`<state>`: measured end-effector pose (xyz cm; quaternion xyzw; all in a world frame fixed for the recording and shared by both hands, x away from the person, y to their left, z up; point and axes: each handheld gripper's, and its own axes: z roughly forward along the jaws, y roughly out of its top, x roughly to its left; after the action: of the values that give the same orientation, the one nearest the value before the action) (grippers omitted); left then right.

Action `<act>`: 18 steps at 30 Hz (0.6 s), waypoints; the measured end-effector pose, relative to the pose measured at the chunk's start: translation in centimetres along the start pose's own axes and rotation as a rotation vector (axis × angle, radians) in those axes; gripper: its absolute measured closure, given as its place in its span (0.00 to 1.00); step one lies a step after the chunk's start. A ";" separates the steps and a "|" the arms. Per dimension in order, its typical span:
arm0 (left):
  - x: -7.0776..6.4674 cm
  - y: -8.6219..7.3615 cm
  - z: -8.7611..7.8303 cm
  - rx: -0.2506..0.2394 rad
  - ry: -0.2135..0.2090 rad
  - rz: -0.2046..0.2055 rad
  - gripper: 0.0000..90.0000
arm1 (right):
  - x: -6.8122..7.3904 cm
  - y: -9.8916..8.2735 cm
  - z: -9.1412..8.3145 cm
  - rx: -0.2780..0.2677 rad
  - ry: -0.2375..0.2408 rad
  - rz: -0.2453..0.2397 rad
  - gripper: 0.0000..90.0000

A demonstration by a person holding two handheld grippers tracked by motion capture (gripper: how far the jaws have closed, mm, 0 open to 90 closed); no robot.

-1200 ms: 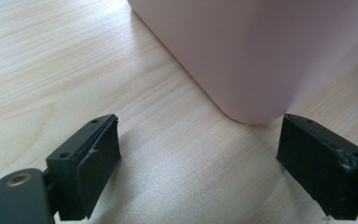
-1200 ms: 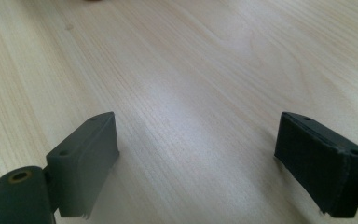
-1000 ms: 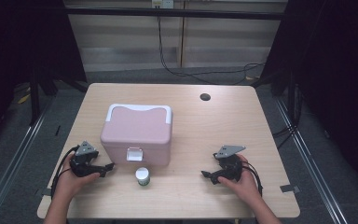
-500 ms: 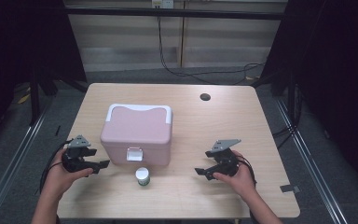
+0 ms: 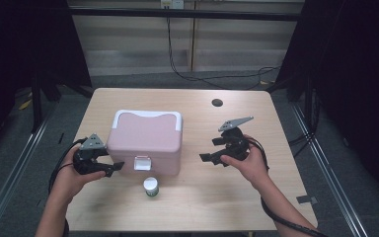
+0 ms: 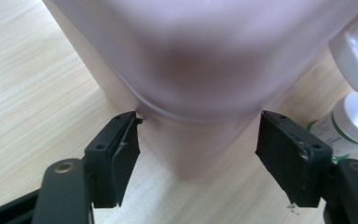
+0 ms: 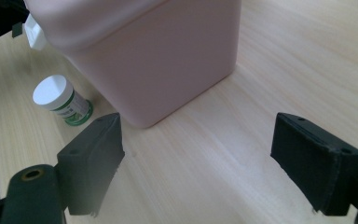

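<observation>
Light wooden table (image 5: 256, 197): left hand-held gripper (image 5: 112, 167) closing, unclamped, around pink plastic box (image 5: 145, 140) corner; right hand-held gripper (image 5: 208, 158) open. Corner grip risked slipping.

Pink plastic lidded box (image 5: 145, 142) on the light wooden table (image 5: 271, 197), small white-capped jar (image 5: 151, 186) just before it, grippers flanking left (image 5: 112, 167) and right (image 5: 208, 159)

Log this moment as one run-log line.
left gripper: open, closing, at pink box corner | right gripper: open, empty | jar: untouched
</observation>
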<state>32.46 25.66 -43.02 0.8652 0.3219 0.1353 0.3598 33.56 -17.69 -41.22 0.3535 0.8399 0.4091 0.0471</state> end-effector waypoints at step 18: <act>-2.3 2.5 2.4 -0.007 -0.073 0.081 0.34 | 0.6 -0.2 1.2 0.035 0.032 -0.118 0.20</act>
<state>32.97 21.57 -42.93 0.8806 0.2727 0.1194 0.3687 33.46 -16.65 -42.03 0.2974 0.8669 0.3968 0.0515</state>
